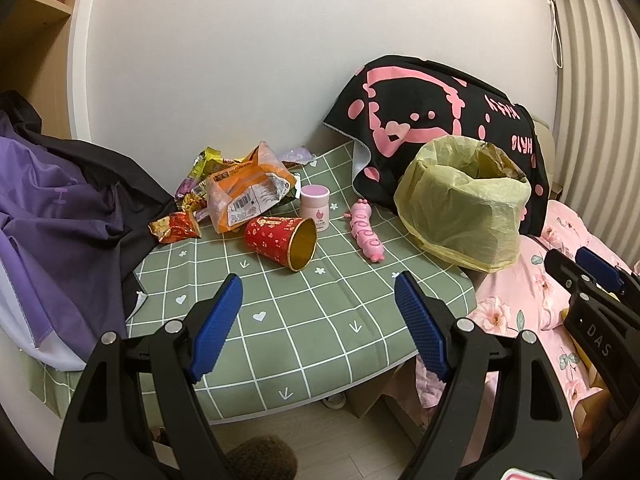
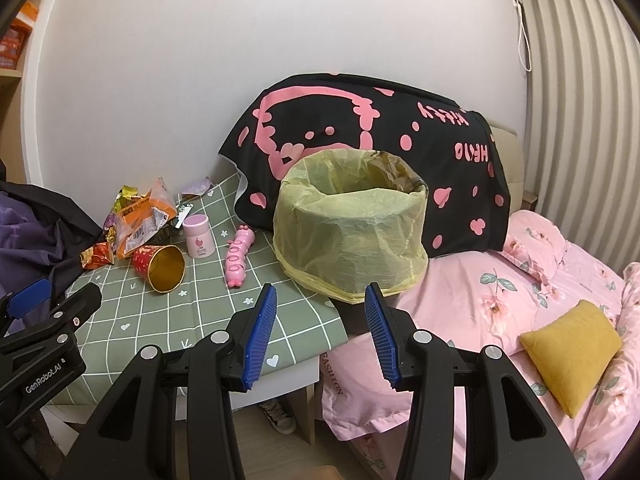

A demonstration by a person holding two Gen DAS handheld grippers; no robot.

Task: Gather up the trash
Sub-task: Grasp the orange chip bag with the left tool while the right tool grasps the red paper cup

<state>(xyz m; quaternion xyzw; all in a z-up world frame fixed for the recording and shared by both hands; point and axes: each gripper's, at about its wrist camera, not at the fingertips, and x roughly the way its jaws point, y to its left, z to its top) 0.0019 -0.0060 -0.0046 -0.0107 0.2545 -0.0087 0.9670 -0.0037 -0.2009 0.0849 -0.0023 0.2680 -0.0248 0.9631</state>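
Both empty and spread wide: left gripper (image 1: 318, 300), right gripper (image 2: 320, 312). Best to pinch the tipped red paper cup (image 1: 281, 242) by its rim, then drop into the yellow-lined bin (image 1: 464, 216).

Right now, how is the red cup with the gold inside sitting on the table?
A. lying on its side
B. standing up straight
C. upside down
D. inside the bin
A: the red cup lies on its side on the green checked table, its gold opening facing sideways.
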